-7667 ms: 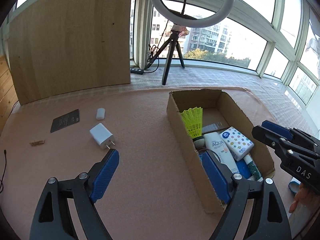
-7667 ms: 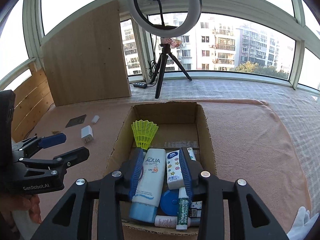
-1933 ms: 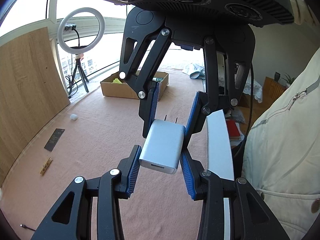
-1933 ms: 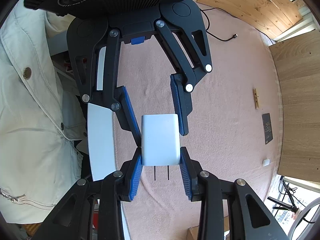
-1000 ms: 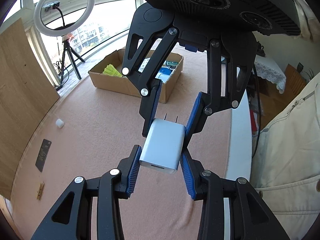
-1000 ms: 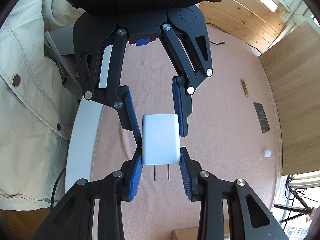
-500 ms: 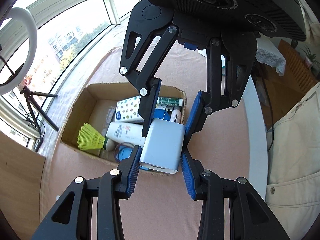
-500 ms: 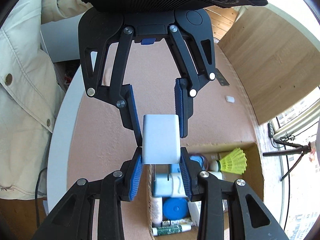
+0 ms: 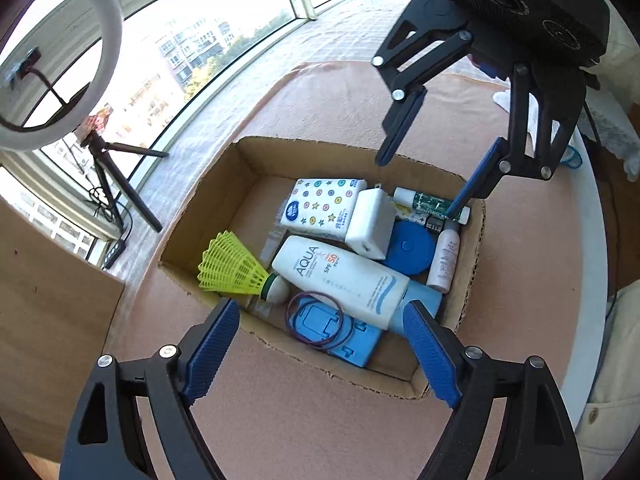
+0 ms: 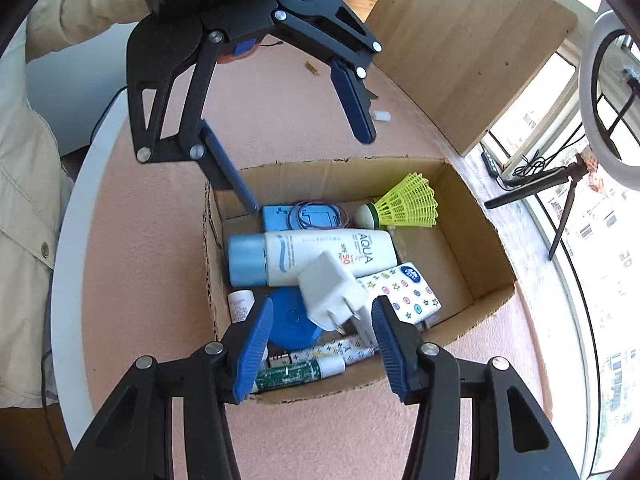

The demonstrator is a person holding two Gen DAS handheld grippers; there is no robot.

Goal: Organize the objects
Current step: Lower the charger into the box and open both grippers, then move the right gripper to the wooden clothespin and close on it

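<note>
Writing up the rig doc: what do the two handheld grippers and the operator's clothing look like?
Left gripper and right gripper match: black linkage frames with silver rivets, ribbed blue pads, perforated black housings above. The person wears a cream jacket sleeve with buttons.

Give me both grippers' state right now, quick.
Left gripper: jaws just opened, holding nothing.
Right gripper: jaws just opened; white charger released, lying in the cardboard box.

One box (image 9: 240,200) holds one charger (image 9: 370,224), one shuttlecock (image 9: 234,266), one sunscreen bottle (image 9: 340,276), one tissue pack (image 9: 320,206), one blue disc (image 9: 410,246) and one hair band (image 9: 316,318). Also inside are one blue case (image 9: 352,344), one small bottle (image 9: 444,258) and one green tube (image 9: 428,204). On the table lie one clip (image 10: 311,67) and one white cap (image 10: 380,116).
</note>
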